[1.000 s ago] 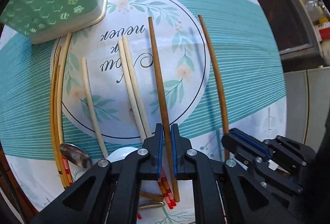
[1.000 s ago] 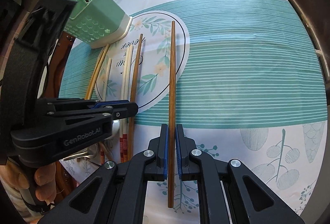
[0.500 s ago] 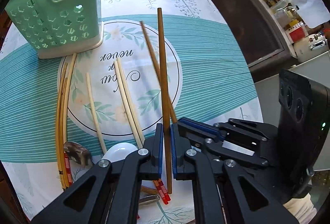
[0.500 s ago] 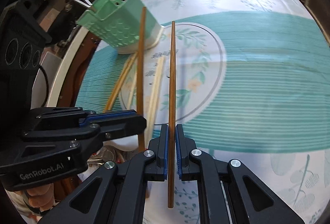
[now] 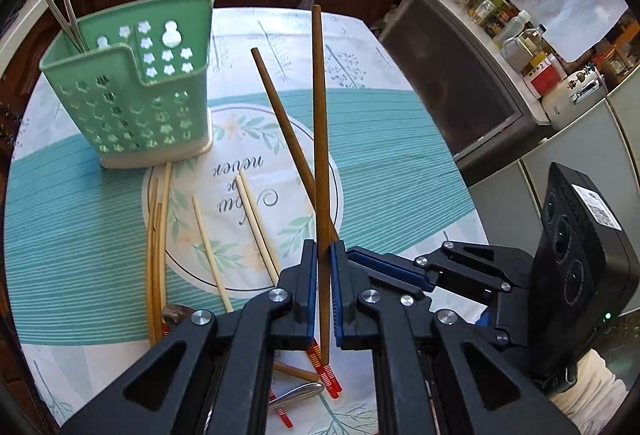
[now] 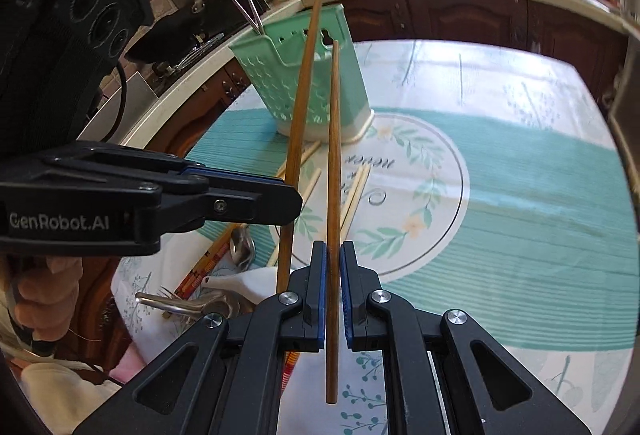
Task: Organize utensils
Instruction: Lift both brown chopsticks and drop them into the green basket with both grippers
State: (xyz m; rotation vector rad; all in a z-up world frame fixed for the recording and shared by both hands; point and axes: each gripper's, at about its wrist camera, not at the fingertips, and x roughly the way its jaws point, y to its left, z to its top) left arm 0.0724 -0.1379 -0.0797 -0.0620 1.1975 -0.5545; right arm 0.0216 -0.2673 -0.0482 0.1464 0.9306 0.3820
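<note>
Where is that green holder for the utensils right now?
The green utensil holder stands upright at the far left of the tablecloth in the left wrist view, at the edge of its round leaf print, with two metal chopsticks already standing in it.

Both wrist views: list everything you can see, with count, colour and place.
Utensil holder: one, green, upright at the far end of the tablecloth.
Metal sticks: two, silver, standing in the holder.
Dark chopsticks: two, brown, one clamped in each gripper, lifted off the table.
Pale chopsticks: three, cream, lying on the round print.
Bamboo chopsticks: a few, tan, lying along the print's left edge.
Red-tipped chopsticks: two, at the near edge.
Spoon: one, metal, near edge.
Tablecloth: one, white and teal.
Left gripper: black, shut on a chopstick.
Right gripper: black, shut on a chopstick.
</note>
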